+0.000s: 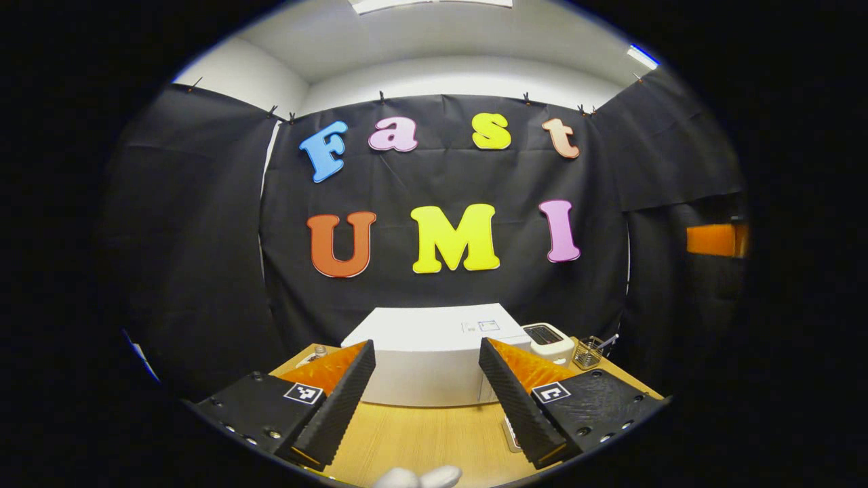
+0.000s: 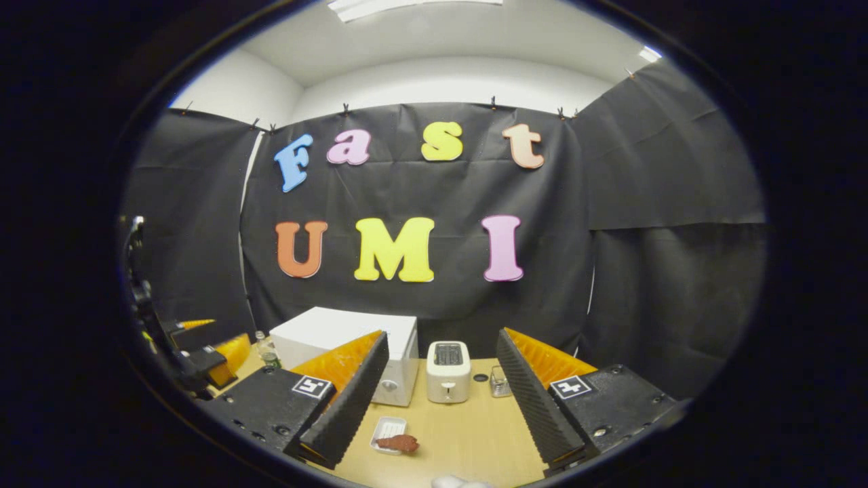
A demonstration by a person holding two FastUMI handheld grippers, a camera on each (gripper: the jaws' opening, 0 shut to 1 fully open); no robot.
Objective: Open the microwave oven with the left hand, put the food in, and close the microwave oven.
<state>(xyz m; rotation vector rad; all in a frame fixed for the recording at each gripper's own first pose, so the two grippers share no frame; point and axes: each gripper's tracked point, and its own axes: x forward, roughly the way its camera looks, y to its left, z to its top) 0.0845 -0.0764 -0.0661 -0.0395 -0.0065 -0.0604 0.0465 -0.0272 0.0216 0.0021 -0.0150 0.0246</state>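
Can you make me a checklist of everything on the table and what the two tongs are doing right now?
Surface: wooden table, mostly bare at the front.
Job's things: white microwave, door closed; reddish-brown food on a small white tray in front of it.
Clutter: white toaster; wire basket; small bottle beside the microwave.
Tongs: left tongs open, holding nothing, facing the microwave; right tongs open, holding nothing.
Cables: nothing seen.
Surroundings: black cloth wall, white ceiling.

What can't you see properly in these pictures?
- Left gripper view: the microwave front is partly hidden by the left gripper fingers, so its door handle cannot be made out.
- Right gripper view: the food on its tray is too small to name.
- Right gripper view: the basket contents are too small.
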